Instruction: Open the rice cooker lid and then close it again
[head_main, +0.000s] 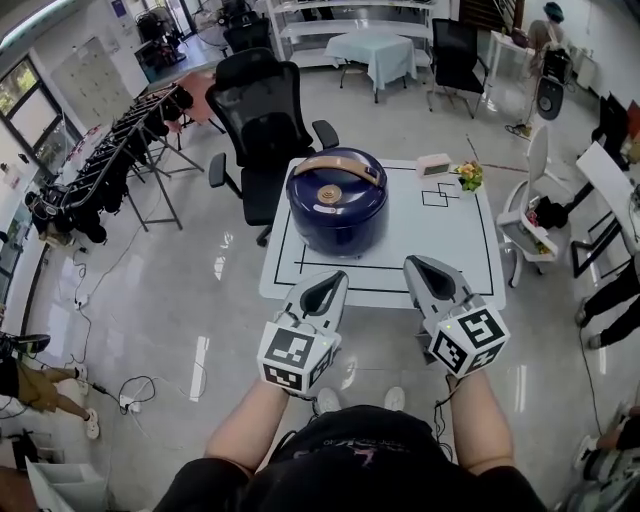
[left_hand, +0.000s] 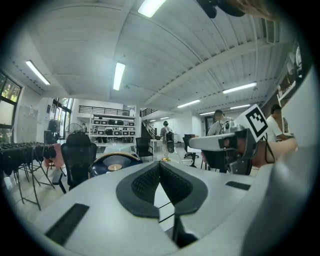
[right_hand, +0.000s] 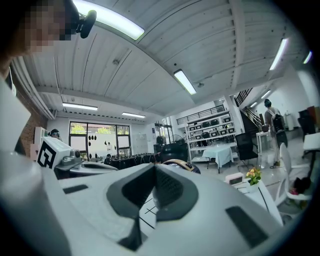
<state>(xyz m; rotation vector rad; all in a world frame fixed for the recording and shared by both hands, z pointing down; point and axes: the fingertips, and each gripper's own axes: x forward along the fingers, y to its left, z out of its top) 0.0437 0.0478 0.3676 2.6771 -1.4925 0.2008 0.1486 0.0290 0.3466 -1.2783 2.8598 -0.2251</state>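
A dark blue rice cooker (head_main: 337, 207) with a tan handle and a closed lid stands on the white table (head_main: 440, 250), towards its back left. My left gripper (head_main: 331, 279) hovers over the table's near edge in front of the cooker, jaws shut with nothing in them. My right gripper (head_main: 420, 265) is level with it to the right, also shut and empty. In the left gripper view the cooker (left_hand: 114, 164) shows just beyond the closed jaws (left_hand: 160, 165). In the right gripper view only the cooker's top (right_hand: 177, 163) peeks above the closed jaws (right_hand: 154, 168).
A black office chair (head_main: 258, 115) stands behind the table. A small clock-like box (head_main: 434, 165) and a little flower pot (head_main: 468, 177) sit at the table's back right. Black tape lines mark the tabletop. A white chair (head_main: 530, 210) is to the right, clothes racks (head_main: 110, 160) to the left.
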